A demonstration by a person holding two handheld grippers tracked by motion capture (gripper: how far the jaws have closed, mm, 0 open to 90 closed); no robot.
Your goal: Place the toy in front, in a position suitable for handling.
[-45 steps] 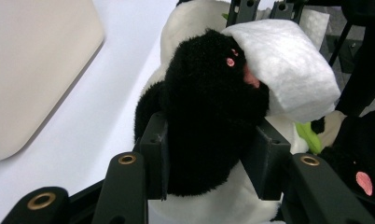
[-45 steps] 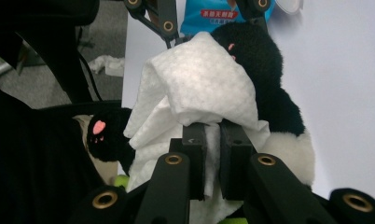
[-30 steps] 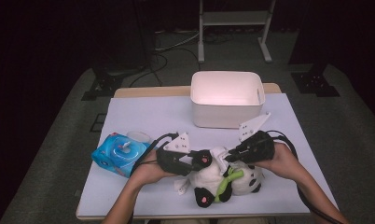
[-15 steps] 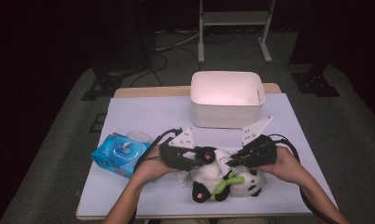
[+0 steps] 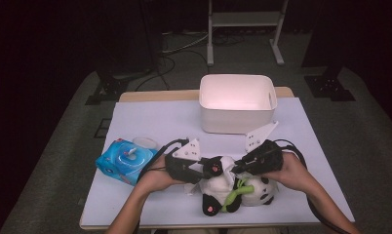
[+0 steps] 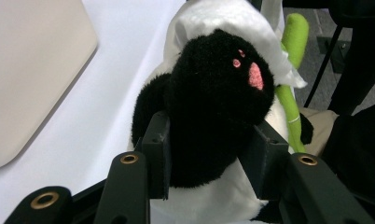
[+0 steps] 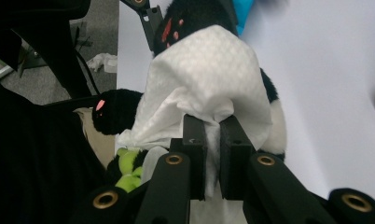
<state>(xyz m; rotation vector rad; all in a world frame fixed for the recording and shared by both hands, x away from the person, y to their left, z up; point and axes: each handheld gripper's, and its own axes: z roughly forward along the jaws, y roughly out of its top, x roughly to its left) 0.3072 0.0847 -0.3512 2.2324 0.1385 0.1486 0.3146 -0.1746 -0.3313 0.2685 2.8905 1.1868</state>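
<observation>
**White wipe on a plush paw: both grippers locked in**

White tissue, thin and quilted, is what the right gripper (image 7: 212, 140) has pinched: its jaws stand nearly together with a fold of the wet wipe (image 7: 209, 74) caught between the pads, and the sheet balloons out just ahead of them, draped over the panda. And the left gripper (image 6: 209, 158)? Clamped on a fat black paw (image 6: 213, 102) of the plush panda (image 5: 233, 187), pink toe marks facing up, the fur bulging over both pads. In the high view the two tools meet nose to nose over the toy, which lies on the table right under them, close to the person's edge, a green bamboo stalk (image 5: 233, 195) tucked against its belly.

How will this handle? By my read, the panda is light and squashy: it gives under the clamp and won't slip, so the limb is a fair handle, gripped near the body where the stuffing is thickest. The wipe is the delicate one: limp, likely damp, easy to tear or to drag out of the jaws if pulled hard, so a bunched fold beats a single edge.

Beyond the grippers sits a white bin (image 5: 237, 103); off to the left gripper's outer side, a blue wipes pack (image 5: 123, 161).
</observation>
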